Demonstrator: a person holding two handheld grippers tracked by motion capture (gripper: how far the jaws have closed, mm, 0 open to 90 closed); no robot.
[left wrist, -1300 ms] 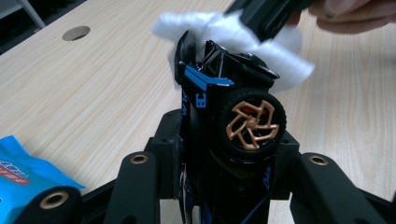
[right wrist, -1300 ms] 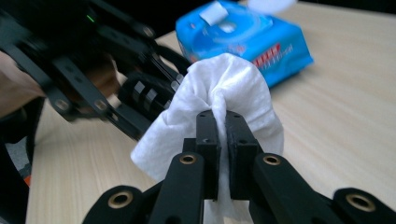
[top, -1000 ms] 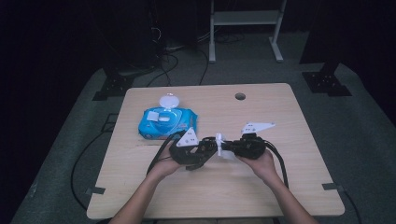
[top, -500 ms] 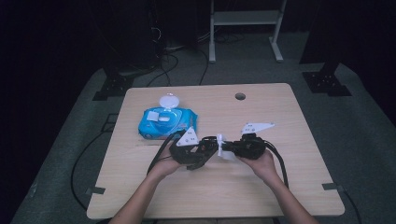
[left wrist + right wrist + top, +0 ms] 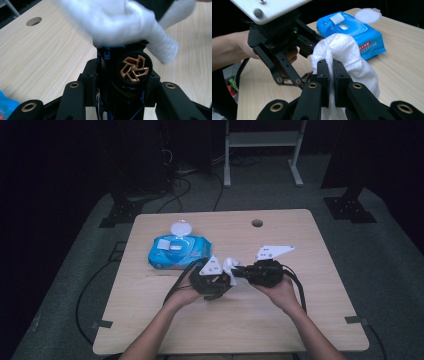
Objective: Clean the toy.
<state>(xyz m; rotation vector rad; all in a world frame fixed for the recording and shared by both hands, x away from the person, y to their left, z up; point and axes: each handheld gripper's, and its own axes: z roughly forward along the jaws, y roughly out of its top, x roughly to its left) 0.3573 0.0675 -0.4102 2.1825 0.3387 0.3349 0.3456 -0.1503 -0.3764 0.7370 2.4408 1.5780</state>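
Wiping work is seen at the middle of the wooden table (image 5: 280, 320), where the two grippers are brought tip to tip. The left gripper (image 5: 120, 75) is closed on a small black toy car (image 5: 125, 67), which is clamped between its jaws with a tyre and copper-coloured spoked wheel (image 5: 133, 68) turned towards the camera. In the high view the left gripper (image 5: 220, 279) is seen in the person's left hand (image 5: 185, 292), just below the pack of wipes.

The right gripper (image 5: 331, 72) is nearly shut, and a white wet wipe (image 5: 347, 55) is pinched between its two black pads. The wipe is bunched around the jaws and pressed against the top of the toy car; in the left gripper view the wet wipe (image 5: 120, 22) is draped over the upper part of the car. In the high view the wipe (image 5: 230, 266) is seen as a small white lump between the two grippers, with the right gripper (image 5: 242, 272) held by the right hand (image 5: 280, 290).

A blue pack of wipes (image 5: 177, 251) is laid flat on the table, near the left gripper but apart from it, with its round white lid (image 5: 181, 228) flipped open. A round cable hole (image 5: 257, 223) is seen in the tabletop near the far edge
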